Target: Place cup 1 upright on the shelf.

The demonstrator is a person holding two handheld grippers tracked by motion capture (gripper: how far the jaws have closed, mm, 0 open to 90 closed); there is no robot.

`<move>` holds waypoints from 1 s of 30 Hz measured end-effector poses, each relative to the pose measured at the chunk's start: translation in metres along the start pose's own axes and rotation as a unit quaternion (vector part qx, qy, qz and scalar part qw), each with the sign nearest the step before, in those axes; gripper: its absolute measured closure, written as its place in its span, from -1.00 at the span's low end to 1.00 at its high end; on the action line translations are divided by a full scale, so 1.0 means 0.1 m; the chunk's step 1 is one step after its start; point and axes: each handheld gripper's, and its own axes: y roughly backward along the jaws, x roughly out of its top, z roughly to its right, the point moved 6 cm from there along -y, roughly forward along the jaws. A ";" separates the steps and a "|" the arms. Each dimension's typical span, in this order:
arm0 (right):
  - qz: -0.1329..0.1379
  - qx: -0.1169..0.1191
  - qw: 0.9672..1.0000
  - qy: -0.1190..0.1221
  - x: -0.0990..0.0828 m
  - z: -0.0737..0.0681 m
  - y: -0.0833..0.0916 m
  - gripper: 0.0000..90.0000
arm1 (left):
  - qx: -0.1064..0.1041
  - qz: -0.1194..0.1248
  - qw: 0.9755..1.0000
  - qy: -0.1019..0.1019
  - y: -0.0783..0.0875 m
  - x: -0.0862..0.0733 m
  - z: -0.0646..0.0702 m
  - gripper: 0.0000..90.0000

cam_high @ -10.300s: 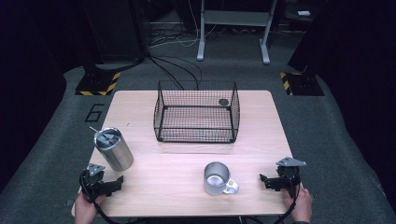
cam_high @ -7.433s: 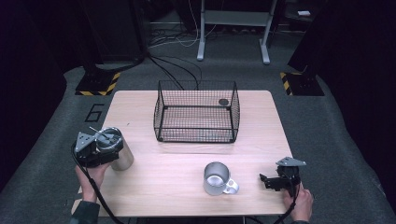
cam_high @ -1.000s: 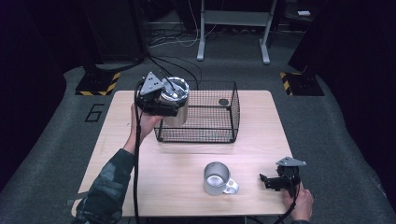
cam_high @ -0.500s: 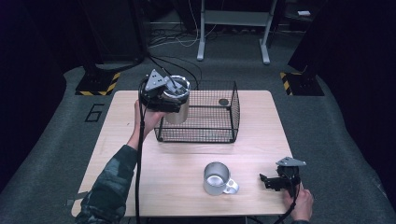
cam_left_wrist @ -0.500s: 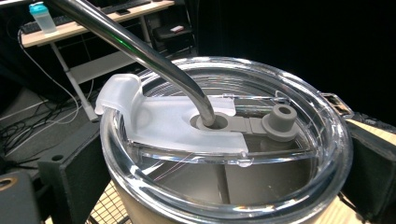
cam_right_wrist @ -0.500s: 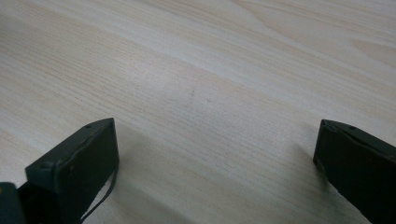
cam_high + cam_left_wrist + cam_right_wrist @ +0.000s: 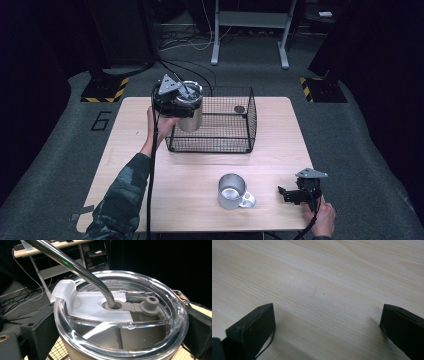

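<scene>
A steel tumbler [image 7: 190, 111] with a clear lid [image 7: 120, 315] and a bent metal straw [image 7: 75, 266] hangs in the air over the left rim of the black wire basket [image 7: 215, 127]. My left gripper [image 7: 176, 100] is shut on the tumbler, its jaws pressed on either side just under the lid. A small steel mug [image 7: 233, 190] lies on its side on the wooden table [image 7: 130, 165] near the front. To the right of the mug, my right gripper [image 7: 285, 193] rests low on the table [image 7: 324, 290], open, with bare wood between its jaws.
A small dark round object [image 7: 239, 109] lies in the basket's far right corner. Table legs and cables [image 7: 185, 40] lie on the floor beyond the far edge. Yellow-black striped blocks [image 7: 102, 90] sit on the floor at both far corners.
My left gripper has carried the tumbler from the table's left front up and to the right, now slightly further over the basket's left rim. The right gripper and mug have not moved.
</scene>
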 end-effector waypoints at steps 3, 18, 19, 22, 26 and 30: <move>0.000 0.000 1.000 -0.001 0.00 0.00 0.00 -1.00 | 0.003 -0.004 1.000 0.005 -0.06 -0.04 -0.01 -0.91; 0.000 0.000 1.000 -0.001 0.00 0.00 0.00 -1.00 | 0.012 -0.016 0.999 0.032 -0.31 -0.25 -0.10 -0.91; 0.000 0.000 1.000 0.000 0.00 0.00 0.00 -1.00 | 0.011 -0.018 0.999 0.030 -0.32 -0.27 -0.10 -0.91; 0.000 0.000 1.000 0.000 0.00 0.00 0.00 -1.00 | 0.012 -0.022 0.999 0.032 -0.36 -0.30 -0.10 -0.91; 0.000 0.000 1.000 -0.001 0.00 0.00 0.00 -1.00 | 0.015 -0.030 0.999 0.035 -0.42 -0.35 -0.10 -0.91; 0.000 0.000 1.000 0.000 0.00 0.00 0.00 -1.00 | 0.017 -0.032 0.998 0.041 -0.46 -0.38 -0.10 -0.91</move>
